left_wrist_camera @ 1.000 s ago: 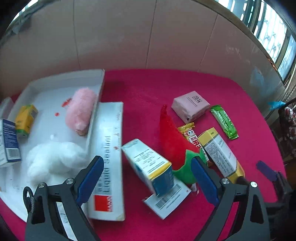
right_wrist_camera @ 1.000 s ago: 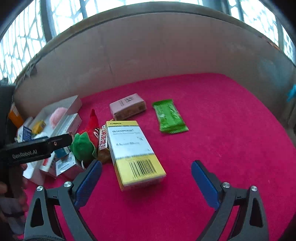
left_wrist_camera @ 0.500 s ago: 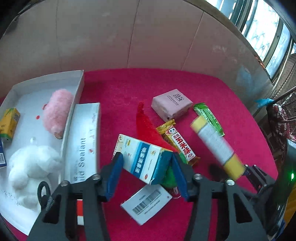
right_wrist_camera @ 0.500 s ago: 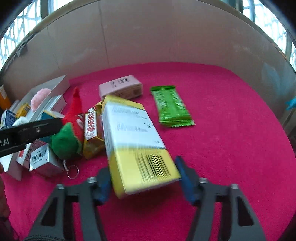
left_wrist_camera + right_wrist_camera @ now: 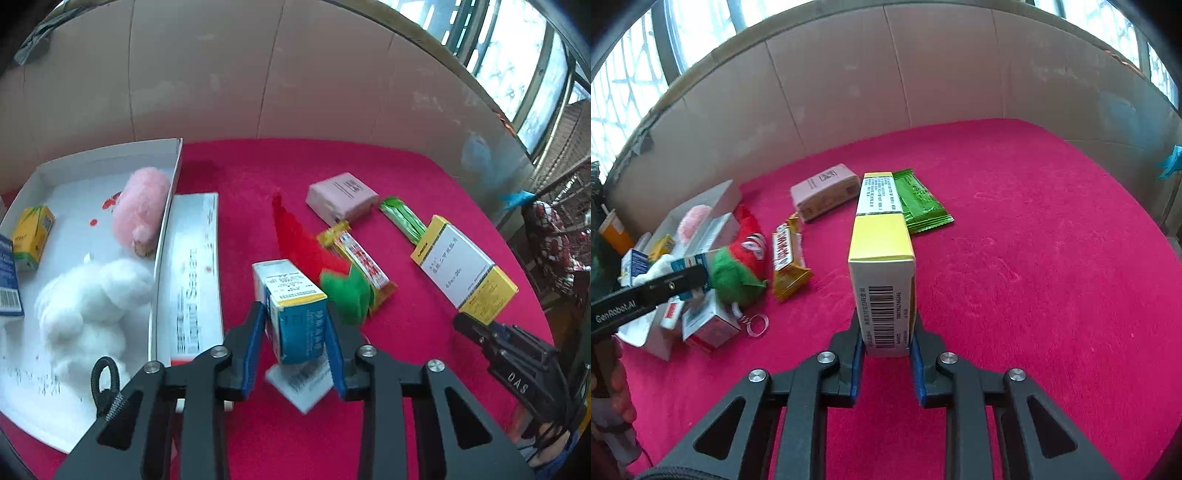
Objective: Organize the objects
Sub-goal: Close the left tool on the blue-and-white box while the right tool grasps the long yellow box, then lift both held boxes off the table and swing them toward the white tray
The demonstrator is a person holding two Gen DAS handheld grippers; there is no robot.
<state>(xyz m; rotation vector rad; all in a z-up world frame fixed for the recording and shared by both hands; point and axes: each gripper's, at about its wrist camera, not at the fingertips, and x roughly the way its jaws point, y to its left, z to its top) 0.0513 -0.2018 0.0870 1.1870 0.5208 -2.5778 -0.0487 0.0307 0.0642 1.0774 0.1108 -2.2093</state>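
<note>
Left gripper [image 5: 295, 336] has its blue pads closing on a blue-and-white medicine box [image 5: 291, 306] with a yellow stripe; the pads press its two sides and the box stands tilted between them, its top end pointing toward 12 o'clock in the left wrist view. Under it, at 6 o'clock from the box, lies a white barcode-labelled box [image 5: 301, 384], blurred. Right gripper [image 5: 884, 354] is pinched on a yellow-and-white carton [image 5: 882, 266], barcode face toward the camera, held lengthwise so that its far end reaches toward 12 o'clock and covers part of a green snack packet [image 5: 919, 203]. On the red tablecloth [image 5: 1034, 258], at 9 o'clock from the carton in the right wrist view, lie a yellow-and-red candy bar [image 5: 786, 254], a red-and-green plush toy [image 5: 742, 266] with a key ring [image 5: 757, 325], and, at 11 o'clock, a pink box [image 5: 823, 190]. In the left wrist view a white open tray [image 5: 110, 155] sits at 9 o'clock from the held medicine box; inside it are a pink plush toy [image 5: 140, 210], a white plush toy [image 5: 92, 295], a small yellow box [image 5: 33, 236] and, at the frame's left edge, a blue box [image 5: 7, 280]. Just beside the tray's right wall lies a long white box printed "Sealant" [image 5: 192, 269]. A person's hand [image 5: 613, 391] shows at the lower left edge of the right wrist view, below the black body of the left gripper.
</note>
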